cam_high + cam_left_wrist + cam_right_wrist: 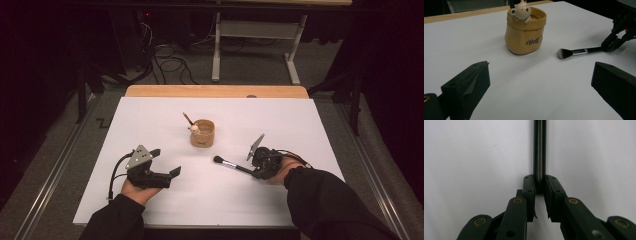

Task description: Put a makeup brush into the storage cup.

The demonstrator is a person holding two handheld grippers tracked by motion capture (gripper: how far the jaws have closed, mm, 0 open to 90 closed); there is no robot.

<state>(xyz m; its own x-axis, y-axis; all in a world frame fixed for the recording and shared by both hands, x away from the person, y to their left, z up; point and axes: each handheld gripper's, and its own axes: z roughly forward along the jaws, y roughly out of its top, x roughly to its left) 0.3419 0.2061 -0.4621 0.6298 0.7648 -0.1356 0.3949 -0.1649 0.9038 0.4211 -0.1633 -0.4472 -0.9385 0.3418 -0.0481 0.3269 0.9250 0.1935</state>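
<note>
A makeup brush (231, 165) with a black handle and a pale-tipped head lies on the white table top, right of centre. My right gripper (256, 172) is shut on the end of its handle (539, 157), pads pressed on both sides. The brush head (563, 53) points toward the tan pot. That tan pot (202, 133) with a small bear figure (521, 10) on its rim stands mid-table and holds another dark-handled stick (188, 119). At the left, my left gripper (167, 162) rests open on the table with nothing between its jaws.
The white sheet (150, 125) covers a wooden table whose far edge (215, 91) shows bare. Beyond it stand a metal table frame (255, 45) and cables (170, 62) on the floor. A rail (55, 165) runs along the left side.
</note>
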